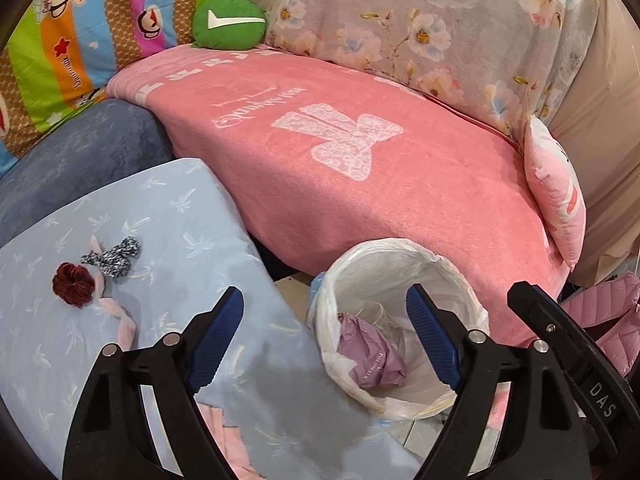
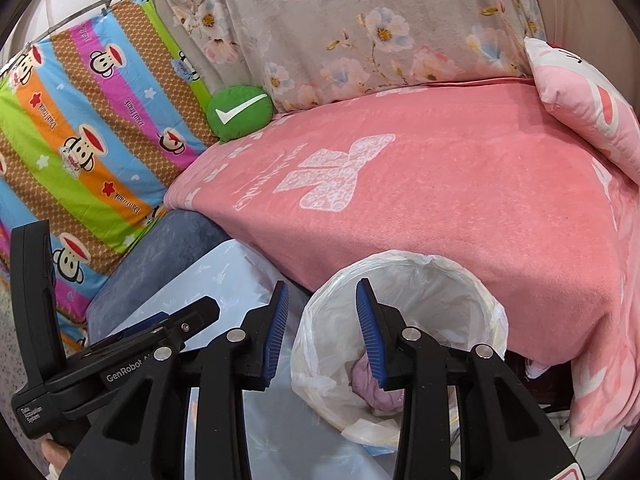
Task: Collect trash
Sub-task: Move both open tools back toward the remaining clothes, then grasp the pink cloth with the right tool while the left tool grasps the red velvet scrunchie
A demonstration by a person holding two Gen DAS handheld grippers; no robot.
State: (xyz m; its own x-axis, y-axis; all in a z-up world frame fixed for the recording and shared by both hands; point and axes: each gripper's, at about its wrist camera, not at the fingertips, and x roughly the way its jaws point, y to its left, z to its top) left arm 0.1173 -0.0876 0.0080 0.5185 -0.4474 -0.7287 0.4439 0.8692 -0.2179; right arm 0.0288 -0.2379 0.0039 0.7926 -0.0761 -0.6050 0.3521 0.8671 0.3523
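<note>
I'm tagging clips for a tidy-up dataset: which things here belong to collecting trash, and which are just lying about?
Belongs to the job:
- lined trash bin
- crumpled purple wrapper inside it
- left tongs and right tongs, both open and empty

Just lying about:
- dark red scrunchie
- black-and-white knit tie
- green checkmark cushion
- pink blanket

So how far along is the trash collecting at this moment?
Done: a crumpled purple paper wrapper lies inside the white bag-lined bin. In hand: nothing; the left gripper and right gripper are open and empty. Possibly left: a dark red scrunchie and black-white knitted tie on the pale blue cushion.
</note>
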